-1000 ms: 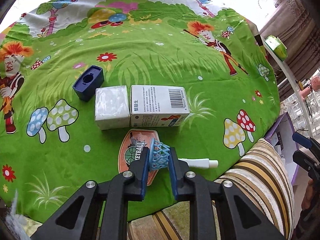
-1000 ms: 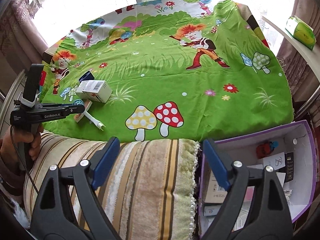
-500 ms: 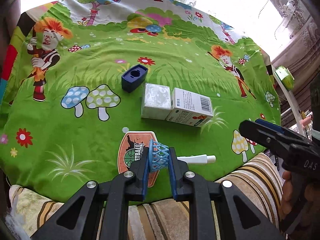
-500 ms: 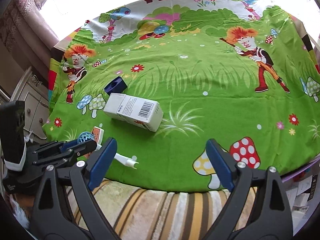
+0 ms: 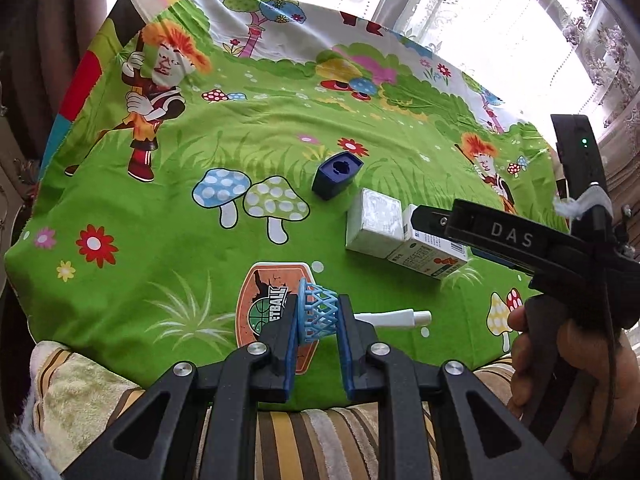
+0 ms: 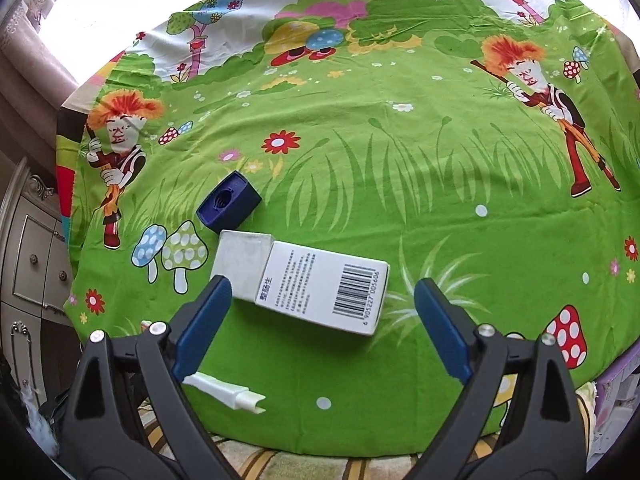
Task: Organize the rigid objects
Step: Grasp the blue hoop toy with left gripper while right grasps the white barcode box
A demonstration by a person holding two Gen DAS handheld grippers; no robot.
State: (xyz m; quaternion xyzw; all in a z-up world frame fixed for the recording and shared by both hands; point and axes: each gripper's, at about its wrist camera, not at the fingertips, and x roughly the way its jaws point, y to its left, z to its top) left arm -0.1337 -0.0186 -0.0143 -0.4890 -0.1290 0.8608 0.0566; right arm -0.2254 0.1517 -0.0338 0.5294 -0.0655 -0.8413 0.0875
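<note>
Toy hoop (image 5: 318, 312), pale-blue net w/ orange backboard (image 5: 266, 300) and white stem (image 5: 394, 317): net is sitting clamped between the pads of the L gripper (image 5: 318, 320), jaws nearly closed on it, low over the near edge of the table (image 5: 168, 216). In the R wrist view only the stem (image 6: 228, 391) is showing, lying just beside the R gripper's left finger.

White carton (image 6: 324, 286), barcode face up, is lying flat on the green cartoon cloth (image 6: 400, 160), touching a smaller white box (image 6: 242, 258) at its left end. Dark-blue cap (image 6: 229, 206), open side up, is sitting just beyond that box, apart from it.

R gripper (image 6: 320, 324) is hovering over the carton w/ jaws spread wide, having just been opening; nothing between the pads, carton lying beyond the tips. L wrist view: R gripper (image 5: 520, 240) is reaching in from the right across the carton (image 5: 430, 252), a hand (image 5: 576, 364) wrapping its grip.

Striped cushion (image 5: 320, 436) is running along the near edge, below both grippers.
</note>
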